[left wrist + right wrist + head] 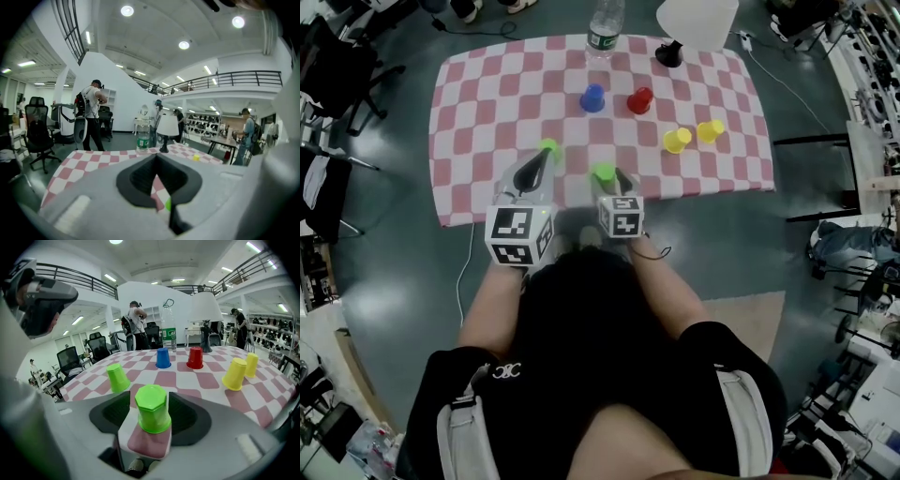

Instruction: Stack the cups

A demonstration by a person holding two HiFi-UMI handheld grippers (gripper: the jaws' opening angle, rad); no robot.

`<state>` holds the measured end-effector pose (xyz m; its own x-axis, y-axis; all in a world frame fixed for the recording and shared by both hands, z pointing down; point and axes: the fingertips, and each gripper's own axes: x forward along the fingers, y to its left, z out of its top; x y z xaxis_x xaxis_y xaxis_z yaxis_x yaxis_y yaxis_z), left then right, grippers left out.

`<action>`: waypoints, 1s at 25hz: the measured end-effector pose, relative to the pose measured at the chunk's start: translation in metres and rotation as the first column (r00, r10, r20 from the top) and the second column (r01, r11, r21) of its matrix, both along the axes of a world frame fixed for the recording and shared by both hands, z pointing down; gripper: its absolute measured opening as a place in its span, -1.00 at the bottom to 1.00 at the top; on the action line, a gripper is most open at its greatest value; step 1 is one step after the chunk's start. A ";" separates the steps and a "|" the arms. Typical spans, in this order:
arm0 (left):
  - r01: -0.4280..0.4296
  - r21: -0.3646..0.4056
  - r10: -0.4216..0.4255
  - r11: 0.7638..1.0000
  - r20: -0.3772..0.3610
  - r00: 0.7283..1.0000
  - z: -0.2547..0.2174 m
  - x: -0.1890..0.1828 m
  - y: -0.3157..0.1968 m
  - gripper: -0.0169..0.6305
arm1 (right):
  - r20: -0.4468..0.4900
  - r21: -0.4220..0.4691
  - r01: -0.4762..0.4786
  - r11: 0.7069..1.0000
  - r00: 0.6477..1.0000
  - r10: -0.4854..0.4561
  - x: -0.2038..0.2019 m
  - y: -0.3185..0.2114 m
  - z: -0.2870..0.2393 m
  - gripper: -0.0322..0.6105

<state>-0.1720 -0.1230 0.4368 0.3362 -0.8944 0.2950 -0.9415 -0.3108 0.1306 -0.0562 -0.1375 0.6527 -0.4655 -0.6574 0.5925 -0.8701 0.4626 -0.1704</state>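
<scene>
Green cup [152,408], upside down near the front edge of the checkered tablecloth [487,112], between the parted jaws of the right gripper [605,178], not squeezed. Second green cup [547,146] just beyond the left gripper [541,167], jaws closed, empty. Blue cup [592,97], red cup [639,100], yellow cups [677,140] farther back.

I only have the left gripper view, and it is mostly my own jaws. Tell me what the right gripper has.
Observer: A green cup stands upside down between the right gripper's jaws, which are apart. The pads seem not to press it.
Operator: Now give me the cup nearest my left gripper.
Observer: A second green cup, also upside down, stands right at the left gripper's tip. I can't tell whether they touch.
Operator: List the other cups.
Observer: A blue cup and a red cup stand farther back. Two yellow cups stand to the right. None are stacked.
</scene>
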 end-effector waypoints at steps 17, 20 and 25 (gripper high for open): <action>-0.084 0.107 0.085 0.991 -0.009 0.996 -0.032 0.023 -0.026 -0.95 | 0.184 0.387 -0.155 0.909 0.979 0.088 0.022 -0.048 -0.200 -0.71; -0.092 0.119 0.093 0.989 -0.005 0.996 -0.036 0.026 -0.030 -0.95 | 0.215 0.438 -0.152 0.886 0.975 0.060 0.023 -0.050 -0.230 -0.91; -0.110 0.132 0.112 0.985 -0.003 0.994 -0.040 0.035 -0.034 -0.95 | 0.237 0.477 -0.178 0.861 0.969 0.069 0.030 -0.050 -0.247 -0.91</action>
<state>-0.1370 -0.1572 0.3971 0.4378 -0.8821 0.1737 -0.8990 -0.4282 0.0914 -0.0262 -0.1878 0.4054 -0.4355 -0.8968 0.0778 -0.8964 0.4240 -0.1296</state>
